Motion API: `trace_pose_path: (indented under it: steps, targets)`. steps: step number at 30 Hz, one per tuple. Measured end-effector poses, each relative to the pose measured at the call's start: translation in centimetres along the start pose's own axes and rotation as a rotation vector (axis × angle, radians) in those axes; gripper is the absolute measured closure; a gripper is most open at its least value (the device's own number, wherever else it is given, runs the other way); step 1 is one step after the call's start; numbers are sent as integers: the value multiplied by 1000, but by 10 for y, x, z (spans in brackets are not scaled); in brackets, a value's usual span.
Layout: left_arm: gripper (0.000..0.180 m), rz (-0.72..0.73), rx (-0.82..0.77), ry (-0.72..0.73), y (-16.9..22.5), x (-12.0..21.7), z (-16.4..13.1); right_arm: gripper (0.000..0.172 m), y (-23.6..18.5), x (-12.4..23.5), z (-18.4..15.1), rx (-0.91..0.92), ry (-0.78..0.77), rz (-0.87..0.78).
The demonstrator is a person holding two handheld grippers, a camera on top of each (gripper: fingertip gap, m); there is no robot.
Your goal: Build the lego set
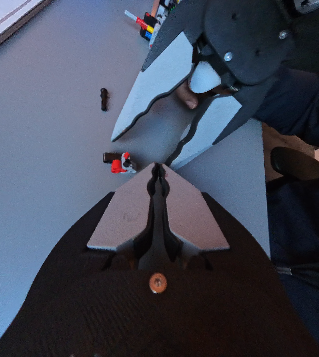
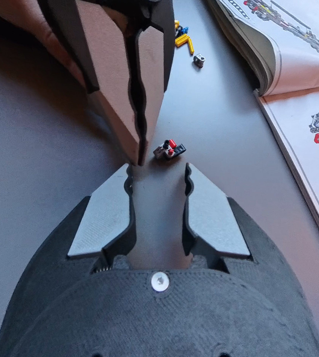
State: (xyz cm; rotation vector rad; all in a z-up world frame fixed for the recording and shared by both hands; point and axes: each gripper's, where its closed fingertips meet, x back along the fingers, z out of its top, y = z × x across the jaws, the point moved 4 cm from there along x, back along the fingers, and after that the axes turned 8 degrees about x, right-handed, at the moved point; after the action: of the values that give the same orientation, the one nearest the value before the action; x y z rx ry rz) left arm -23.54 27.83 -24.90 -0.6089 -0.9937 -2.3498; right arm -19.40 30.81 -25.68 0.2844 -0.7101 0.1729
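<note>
Brick assembly (image 2: pixel 169 150) lies just beyond open right gripper (image 2: pixel 158 170).

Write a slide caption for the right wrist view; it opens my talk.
Open right gripper faces a small red-and-grey brick assembly on the table, shut left gripper alongside.

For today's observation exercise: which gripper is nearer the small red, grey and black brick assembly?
Left gripper, shut, its tip just beside the brick assembly. Right gripper, open, sits slightly farther back.
</note>
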Motion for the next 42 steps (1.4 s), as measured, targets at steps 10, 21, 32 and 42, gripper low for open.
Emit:
trace_pose_path:
  steps: [10, 21, 32, 42]
  targets:
    - [180, 239, -3, 152, -35, 52, 17, 129, 16, 4, 9, -81, 52, -117]
    - [180, 159, 53, 181, -34, 53, 16, 125, 30, -5, -2, -77, -55, -237]
    - [180, 208, 8, 127, -36, 45, 11, 135, 46, 7, -8, -136, -34, -300]
    - [180, 209, 2, 99, -37, 38, 7, 142, 51, 20, -3, -126, 15, -341]
